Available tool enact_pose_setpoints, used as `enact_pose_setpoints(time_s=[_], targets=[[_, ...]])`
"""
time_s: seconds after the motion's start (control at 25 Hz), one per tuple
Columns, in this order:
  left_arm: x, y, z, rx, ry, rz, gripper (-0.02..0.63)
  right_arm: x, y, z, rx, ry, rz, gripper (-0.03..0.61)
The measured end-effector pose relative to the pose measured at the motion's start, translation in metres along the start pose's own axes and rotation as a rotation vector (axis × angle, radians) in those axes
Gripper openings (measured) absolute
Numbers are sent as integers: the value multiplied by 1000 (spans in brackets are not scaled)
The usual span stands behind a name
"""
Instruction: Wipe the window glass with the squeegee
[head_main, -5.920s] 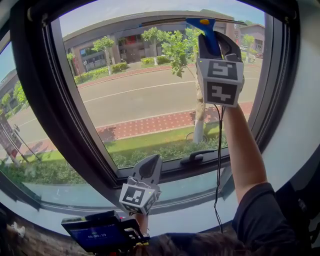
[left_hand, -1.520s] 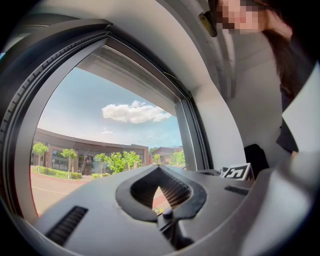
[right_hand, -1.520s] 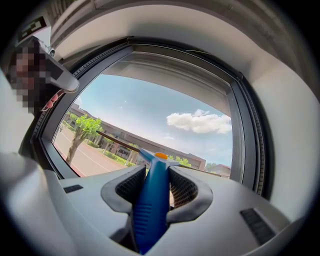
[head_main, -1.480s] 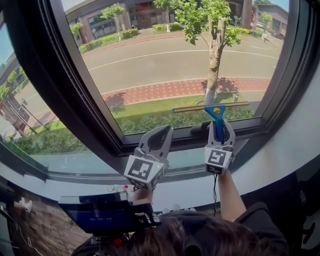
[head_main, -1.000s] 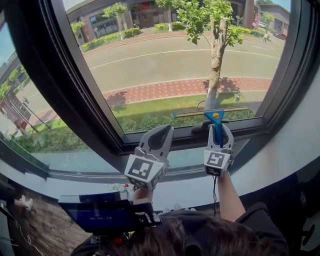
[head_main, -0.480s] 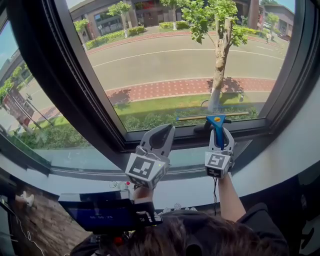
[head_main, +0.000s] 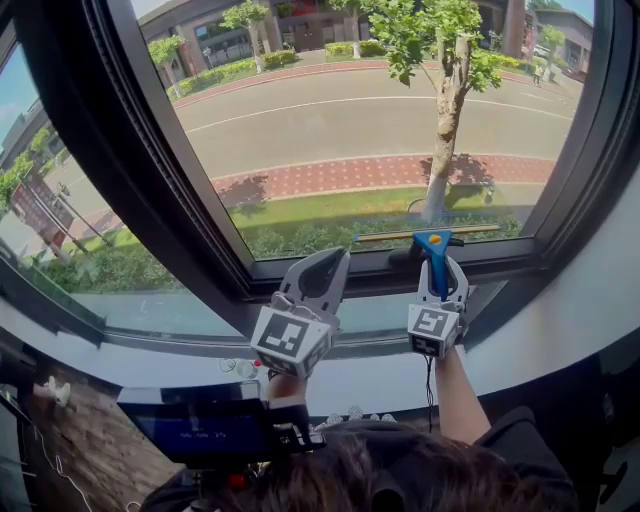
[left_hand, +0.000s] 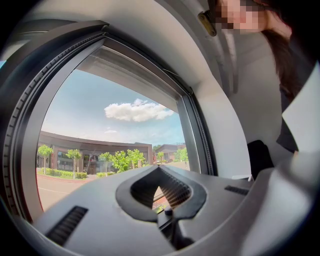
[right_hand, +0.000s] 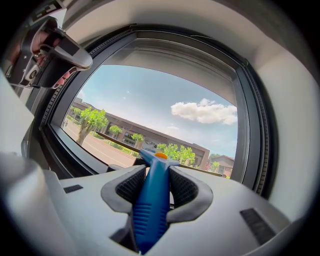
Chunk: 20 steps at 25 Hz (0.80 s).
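Observation:
The squeegee has a blue handle (head_main: 434, 265) and a long thin blade (head_main: 380, 237). Its blade lies level against the window glass (head_main: 350, 130), just above the bottom frame. My right gripper (head_main: 437, 268) is shut on the handle, below the blade. In the right gripper view the handle (right_hand: 152, 200) runs up between the ribbed pads (right_hand: 182, 187) to the blade (right_hand: 117, 140). My left gripper (head_main: 325, 260) is shut on nothing and points up at the lower frame, left of the squeegee. In the left gripper view its jaws (left_hand: 162, 192) meet in front of the glass (left_hand: 110, 130).
A dark window frame (head_main: 140, 170) surrounds the pane, with a black latch handle (head_main: 405, 257) on the bottom rail beside the squeegee. A second pane (head_main: 60, 240) lies to the left. A device with a screen (head_main: 200, 425) sits near my chest. The white wall (head_main: 590, 290) curves at right.
The squeegee has come down from the top of the pane to its bottom edge; over the last second it sank a little further. The left gripper has stayed put.

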<state>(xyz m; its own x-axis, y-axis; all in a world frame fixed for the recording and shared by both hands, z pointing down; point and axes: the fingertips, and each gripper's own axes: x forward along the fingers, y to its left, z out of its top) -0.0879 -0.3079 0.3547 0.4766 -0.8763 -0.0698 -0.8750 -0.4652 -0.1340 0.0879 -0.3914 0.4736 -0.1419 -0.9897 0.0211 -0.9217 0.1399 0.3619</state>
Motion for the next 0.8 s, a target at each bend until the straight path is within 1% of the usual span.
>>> enact_pose_setpoints(time_s=[0.16, 0.28, 0.52, 0.8], targets=[[1, -1, 2, -2, 3, 20, 2, 2, -3, 0, 6, 5, 4, 141], [-1, -2, 2, -4, 16, 40, 2, -4, -10, 9, 28, -6, 0, 141], [-9, -2, -4, 2, 24, 105, 2, -28, -32, 48, 40, -83, 2, 141], [-38, 17, -20, 4, 54, 191, 2, -36, -29, 95, 54, -162, 29, 141]])
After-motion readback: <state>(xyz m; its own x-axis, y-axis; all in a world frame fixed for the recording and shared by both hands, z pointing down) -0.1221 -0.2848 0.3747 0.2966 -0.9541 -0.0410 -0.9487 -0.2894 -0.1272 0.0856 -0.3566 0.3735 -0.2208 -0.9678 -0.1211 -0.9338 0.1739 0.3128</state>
